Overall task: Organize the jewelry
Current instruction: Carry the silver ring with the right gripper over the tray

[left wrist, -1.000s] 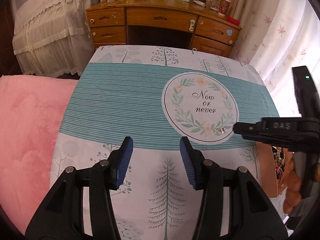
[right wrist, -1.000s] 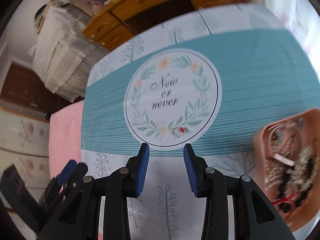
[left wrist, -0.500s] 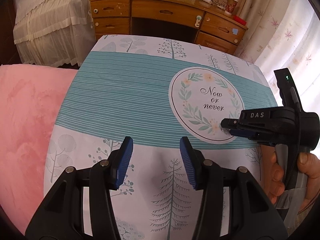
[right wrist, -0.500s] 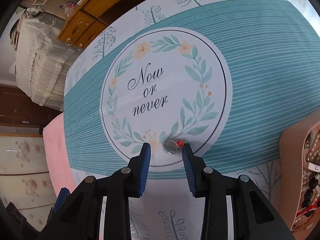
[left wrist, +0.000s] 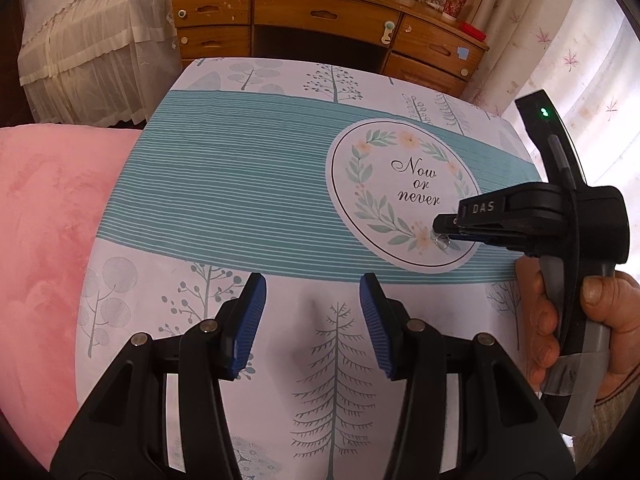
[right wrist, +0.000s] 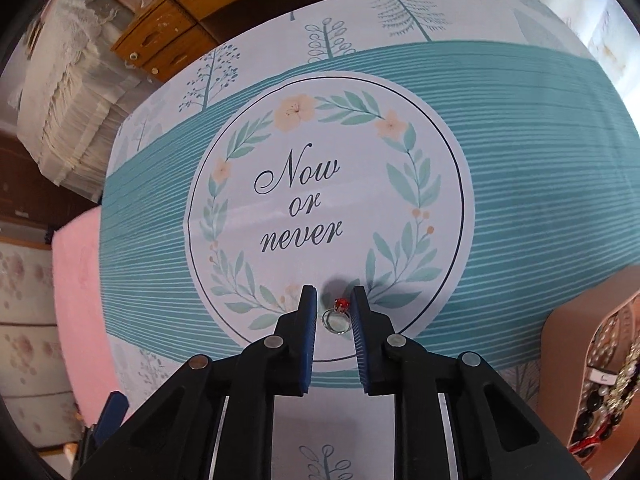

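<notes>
Ring (right wrist: 337, 319) betw. right hand-held gripper (right wrist: 335, 307) pads; jaws closing

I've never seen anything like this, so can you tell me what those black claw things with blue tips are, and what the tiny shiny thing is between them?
They are grabbing tools that a person holds, one in each hand. Each carries a camera that looks out along its two fingers, so you get two pictures. One picture is from the left gripper: it is open and holds nothing. Off to the side it shows the person's hand holding the other tool. The other picture is from the right gripper. Its jaws are closing around a small silver ring with a red stone, which lies on the tablecloth with printed trees and the words "Now or never". At the edge stands a pink box of jewelry, with beads and pearls.
</notes>
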### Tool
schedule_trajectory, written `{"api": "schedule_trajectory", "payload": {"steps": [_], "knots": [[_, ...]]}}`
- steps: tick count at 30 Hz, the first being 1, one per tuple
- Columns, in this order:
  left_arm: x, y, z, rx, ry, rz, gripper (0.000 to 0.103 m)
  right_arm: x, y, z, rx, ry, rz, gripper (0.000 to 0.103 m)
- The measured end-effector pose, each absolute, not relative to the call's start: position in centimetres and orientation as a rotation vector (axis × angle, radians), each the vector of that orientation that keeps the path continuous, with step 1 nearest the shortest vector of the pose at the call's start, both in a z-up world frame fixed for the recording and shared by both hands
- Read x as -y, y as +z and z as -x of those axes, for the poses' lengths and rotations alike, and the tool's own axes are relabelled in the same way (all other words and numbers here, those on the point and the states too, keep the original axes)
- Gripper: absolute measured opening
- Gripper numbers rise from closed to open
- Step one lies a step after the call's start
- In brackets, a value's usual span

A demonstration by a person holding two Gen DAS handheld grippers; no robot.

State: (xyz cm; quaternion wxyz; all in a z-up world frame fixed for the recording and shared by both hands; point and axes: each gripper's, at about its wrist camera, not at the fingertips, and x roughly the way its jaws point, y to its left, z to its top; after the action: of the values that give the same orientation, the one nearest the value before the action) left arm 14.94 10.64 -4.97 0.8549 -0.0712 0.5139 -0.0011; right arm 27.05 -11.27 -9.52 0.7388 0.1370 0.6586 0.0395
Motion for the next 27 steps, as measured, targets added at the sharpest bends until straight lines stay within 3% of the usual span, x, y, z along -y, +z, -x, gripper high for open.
{"api": "schedule_trajectory", "payload": {"steps": [2, 11, 17, 22, 27], "knots": [[-10.6, -4.9, -14.9, -1.079, -0.003, 0.148, 0.046, 10.7, -9.5, -27.2, -1.442, 0.083, -0.248, 0.008], [-10.0, -4.2, -14.8, -1.076, -0.013, 0.136, 0.046, 12.1, -8.3, -26.1, -1.412, 0.125, -0.270, 0.008], [-8.0, -2.7, -14.6, -1.059, -0.048, 0.105, 0.046, 15.3, -4.2, -22.8, -1.360, 0.182, -0.296, 0.008], [-5.2, -1.2, -14.1, -1.028, -0.091, 0.068, 0.068, 18.7, -0.5, -18.0, -1.305, 0.211, -0.327, 0.008], [-1.0, -0.5, -13.5, -1.020, -0.147, -0.005, 0.074, 23.6, 1.9, -13.9, -1.260, 0.181, -0.348, 0.008]]}}
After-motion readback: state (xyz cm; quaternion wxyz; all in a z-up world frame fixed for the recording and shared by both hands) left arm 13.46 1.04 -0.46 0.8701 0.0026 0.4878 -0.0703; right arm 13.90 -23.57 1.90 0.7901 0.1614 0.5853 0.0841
